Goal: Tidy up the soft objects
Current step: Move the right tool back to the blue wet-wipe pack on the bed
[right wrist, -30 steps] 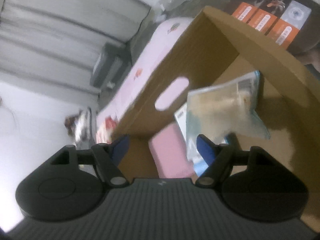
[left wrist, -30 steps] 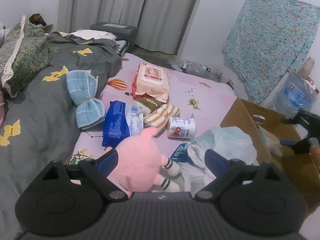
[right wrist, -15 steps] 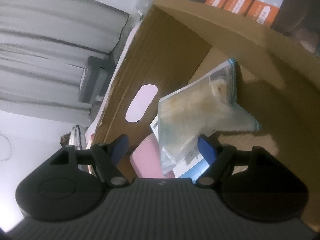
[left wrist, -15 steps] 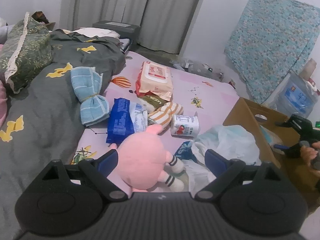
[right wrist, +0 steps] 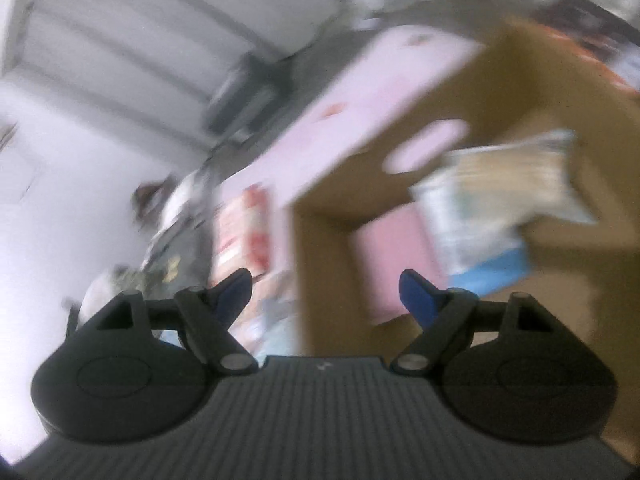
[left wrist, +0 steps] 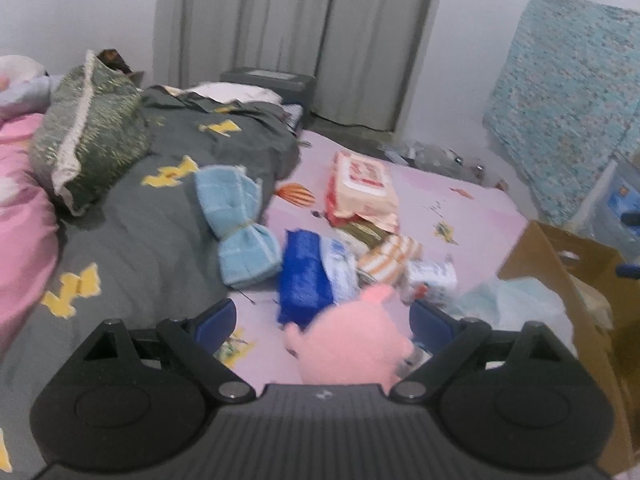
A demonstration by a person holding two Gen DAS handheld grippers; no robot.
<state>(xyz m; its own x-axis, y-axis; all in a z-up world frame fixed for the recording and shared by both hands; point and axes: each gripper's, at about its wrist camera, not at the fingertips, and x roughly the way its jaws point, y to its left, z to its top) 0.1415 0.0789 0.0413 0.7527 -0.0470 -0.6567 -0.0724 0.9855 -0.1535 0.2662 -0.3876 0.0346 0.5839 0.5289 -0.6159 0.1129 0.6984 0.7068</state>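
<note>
In the left wrist view my left gripper (left wrist: 322, 322) is open, with a pink plush toy (left wrist: 350, 346) lying on the bed between its fingers, not clamped. Beyond it lie a blue packet (left wrist: 304, 276), a striped sock roll (left wrist: 388, 258), a small white roll (left wrist: 434, 278), a wipes pack (left wrist: 362, 184) and a tied blue towel (left wrist: 236, 226). A cardboard box (left wrist: 560, 264) stands at the right. In the blurred right wrist view my right gripper (right wrist: 326, 288) is open and empty above the box (right wrist: 520, 92), which holds a clear bag (right wrist: 504, 192) and a pink item (right wrist: 394, 256).
A grey quilt (left wrist: 152, 224) and a green pillow (left wrist: 88, 136) cover the bed's left side. A crumpled plastic bag (left wrist: 512, 300) lies beside the box. Grey curtains (left wrist: 296, 32) hang behind. A patterned cloth (left wrist: 568, 104) leans on the right wall.
My left gripper has swung left and back, so the pink toy sits lower and right of centre. My right gripper has pulled back out of the box and turned toward the bed.
</note>
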